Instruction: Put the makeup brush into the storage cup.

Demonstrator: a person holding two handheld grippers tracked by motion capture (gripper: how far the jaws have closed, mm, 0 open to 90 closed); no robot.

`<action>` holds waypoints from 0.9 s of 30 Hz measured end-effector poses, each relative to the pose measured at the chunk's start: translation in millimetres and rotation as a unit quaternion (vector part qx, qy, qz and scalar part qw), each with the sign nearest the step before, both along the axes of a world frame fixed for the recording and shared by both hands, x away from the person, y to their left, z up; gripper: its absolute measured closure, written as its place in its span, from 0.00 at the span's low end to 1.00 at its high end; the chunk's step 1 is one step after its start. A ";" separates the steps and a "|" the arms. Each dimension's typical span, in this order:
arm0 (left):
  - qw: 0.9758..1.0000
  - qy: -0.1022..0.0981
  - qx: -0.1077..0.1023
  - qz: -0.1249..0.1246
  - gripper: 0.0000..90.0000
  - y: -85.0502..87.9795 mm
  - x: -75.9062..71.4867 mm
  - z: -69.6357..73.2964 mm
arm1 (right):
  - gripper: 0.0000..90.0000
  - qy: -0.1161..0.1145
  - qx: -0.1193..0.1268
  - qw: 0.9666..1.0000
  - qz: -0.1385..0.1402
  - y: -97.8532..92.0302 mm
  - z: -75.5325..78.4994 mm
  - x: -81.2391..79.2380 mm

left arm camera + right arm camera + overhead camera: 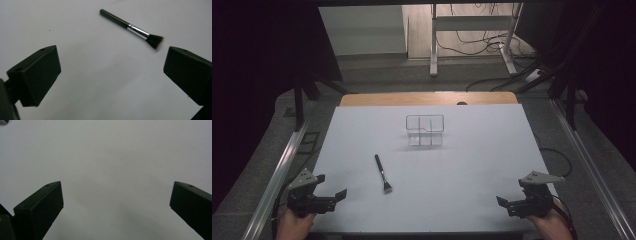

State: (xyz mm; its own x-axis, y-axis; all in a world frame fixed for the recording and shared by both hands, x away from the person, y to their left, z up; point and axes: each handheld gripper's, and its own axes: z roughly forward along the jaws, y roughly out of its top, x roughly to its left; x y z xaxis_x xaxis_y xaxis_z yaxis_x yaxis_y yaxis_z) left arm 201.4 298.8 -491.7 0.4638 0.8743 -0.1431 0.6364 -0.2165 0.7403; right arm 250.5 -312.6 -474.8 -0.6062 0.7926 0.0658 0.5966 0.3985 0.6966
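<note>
A black-handled makeup brush (383,174) with a silver ferrule lies flat on the white table top (472,165), bristles toward the near edge. Behind it stands a clear plastic organiser (425,130) with several compartments, with nothing inside. My left gripper (337,192) rests at the near left corner, jaws wide open and bare. In the left gripper view the brush (132,27) lies ahead of the left gripper (110,67), apart from both jaws. At the near right corner my right gripper (504,201) is open over bare table. In its own view the right gripper (116,195) holds nothing.
A wooden strip (427,98) edges the far side of the table. Metal rails (277,175) run along both sides. Beyond the table stand a white frame's legs (433,50) with loose cables on the floor.
</note>
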 end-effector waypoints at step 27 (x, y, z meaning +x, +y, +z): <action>0.999 0.015 0.037 -0.010 0.02 -6.6 1.4 -3.4 | 0.00 -0.003 0.002 1.000 0.005 3.8 1.7 2.1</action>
